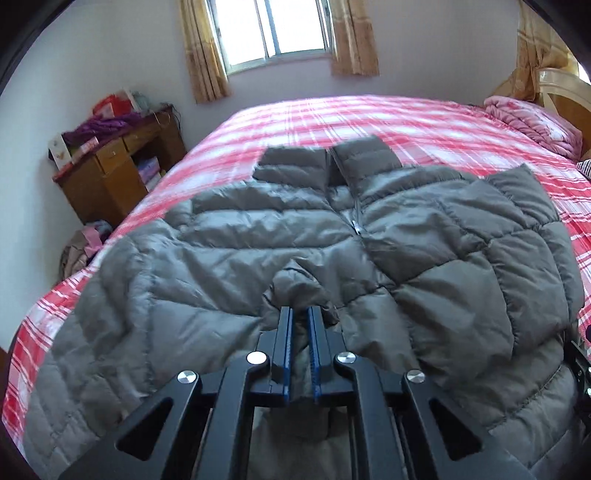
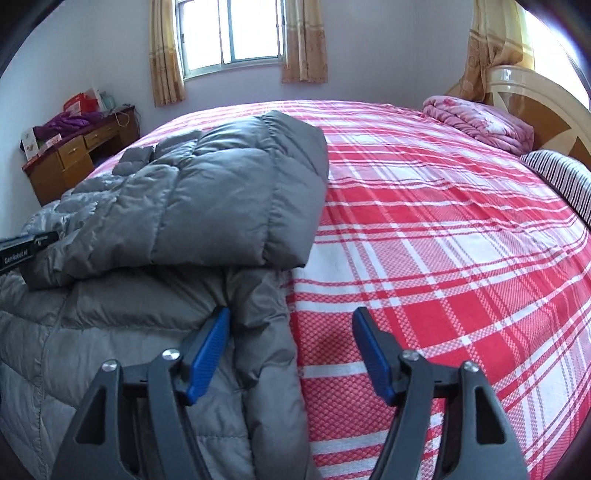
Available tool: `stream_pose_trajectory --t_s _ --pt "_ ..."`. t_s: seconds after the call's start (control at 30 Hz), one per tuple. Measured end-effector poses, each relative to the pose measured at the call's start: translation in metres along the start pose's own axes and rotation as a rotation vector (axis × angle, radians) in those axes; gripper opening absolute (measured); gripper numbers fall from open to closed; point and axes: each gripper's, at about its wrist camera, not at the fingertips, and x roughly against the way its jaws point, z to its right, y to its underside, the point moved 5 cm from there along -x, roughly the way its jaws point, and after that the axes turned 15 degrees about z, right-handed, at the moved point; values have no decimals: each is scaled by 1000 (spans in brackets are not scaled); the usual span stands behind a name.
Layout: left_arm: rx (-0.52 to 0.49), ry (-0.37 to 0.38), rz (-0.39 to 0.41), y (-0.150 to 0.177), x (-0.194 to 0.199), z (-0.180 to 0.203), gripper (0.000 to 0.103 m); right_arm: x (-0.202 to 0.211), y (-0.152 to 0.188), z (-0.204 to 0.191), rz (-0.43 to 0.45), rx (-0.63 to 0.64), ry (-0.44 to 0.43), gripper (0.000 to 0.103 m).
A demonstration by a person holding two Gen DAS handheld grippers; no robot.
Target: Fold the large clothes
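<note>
Because the jacket is puffy, light and slick, it likely slumps and slides, so gathered folds or the hem look best to grip. It lies spread on the bed, the left gripper pinching a bunch, the right gripper wide open, empty, straddling its edge. A quilt and pillow sit well clear.

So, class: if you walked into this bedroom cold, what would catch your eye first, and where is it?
The big grey puffer jacket sprawls across the near side of the red-and-white plaid bedspread, one sleeve folded over its front. The left gripper is shut on a bunch of its fabric, while the right gripper stands open at the jacket's edge. A bright window glows behind.
</note>
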Motion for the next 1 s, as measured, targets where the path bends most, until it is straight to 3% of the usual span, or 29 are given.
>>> stream_pose_trajectory --t_s 0.27,0.47,0.53,0.6,0.67,0.83,0.97,1.0 --pt "3 -72 35 1 20 -47 2 -1 4 -5 -2 23 15 76" --pt "158 -11 8 5 27 -65 6 -3 6 -6 -10 36 29 78" --pt "210 18 -9 3 25 -65 23 -4 6 -9 -13 55 33 78" --pt "234 15 19 -2 27 -64 69 -3 7 -10 -10 63 35 78" --pt "248 16 78 -10 33 -60 80 -4 7 -9 -11 61 33 78" --pt "173 29 60 -18 23 -34 81 -4 8 -10 -15 54 27 78" --pt "97 25 -31 -6 -6 -13 80 -4 8 -9 -15 47 22 78" --pt "97 26 -40 -3 -10 -12 67 -4 8 -9 -15 47 21 78"
